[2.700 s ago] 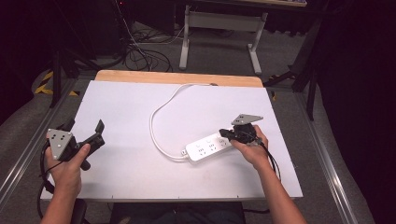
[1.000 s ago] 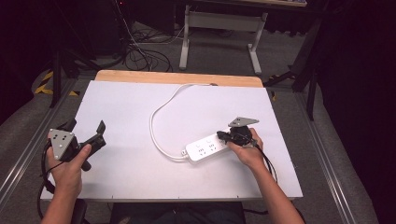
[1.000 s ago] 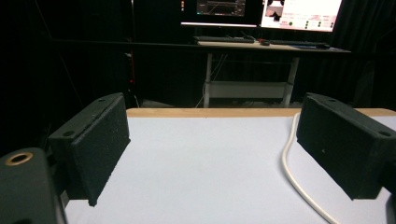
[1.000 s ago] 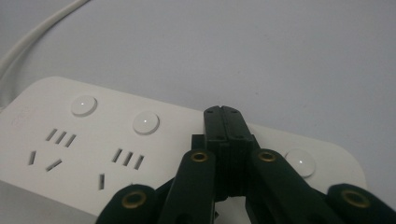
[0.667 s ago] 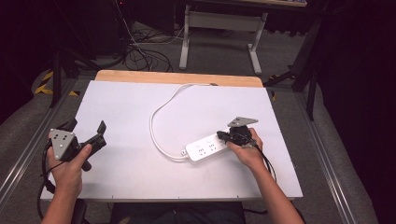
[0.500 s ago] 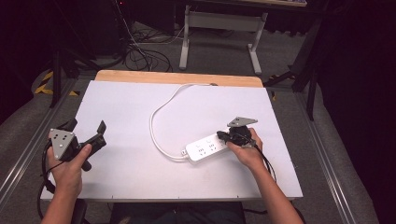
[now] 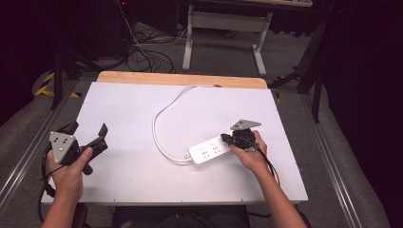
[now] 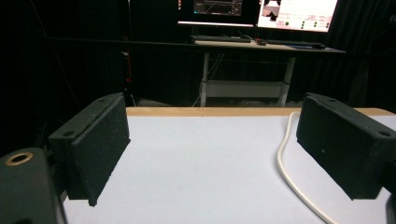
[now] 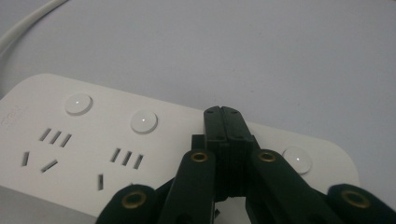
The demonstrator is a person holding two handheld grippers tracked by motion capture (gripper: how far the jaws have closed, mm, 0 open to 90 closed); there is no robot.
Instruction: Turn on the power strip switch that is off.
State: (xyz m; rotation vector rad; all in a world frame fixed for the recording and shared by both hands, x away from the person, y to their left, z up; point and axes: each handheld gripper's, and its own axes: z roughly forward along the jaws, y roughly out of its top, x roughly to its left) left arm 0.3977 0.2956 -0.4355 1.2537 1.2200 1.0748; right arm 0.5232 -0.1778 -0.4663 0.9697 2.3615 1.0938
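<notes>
Item: power strip, white, lying flat on the bench, right of centre, long side angled up toward the right.
Sockets: two sets of slots with a round button above each; a third button sits near the strip's right end.
Cord: white cord, running from the strip's left end in a loop toward the bench's far edge.
Right gripper: right gripper, held low over the strip's right end, tips on or just above its top face.
Right jaws: closed tip to tip, nothing between them; in the right gripper view the tips meet between the second and third buttons.
Left gripper: left gripper, held at the bench's left edge, well apart from the strip.
Left jaws: wide open, empty; bare bench and a stretch of cord lie ahead of them.
Step in hand: probably pressing or prodding the strip's top with the closed tips; contact is hard to confirm from these angles.
Next move: if a button is the aim, the tips need a small shift sideways onto one, then a straight push down.
Left's part: none evident; it could steady the strip should it slide.
</notes>
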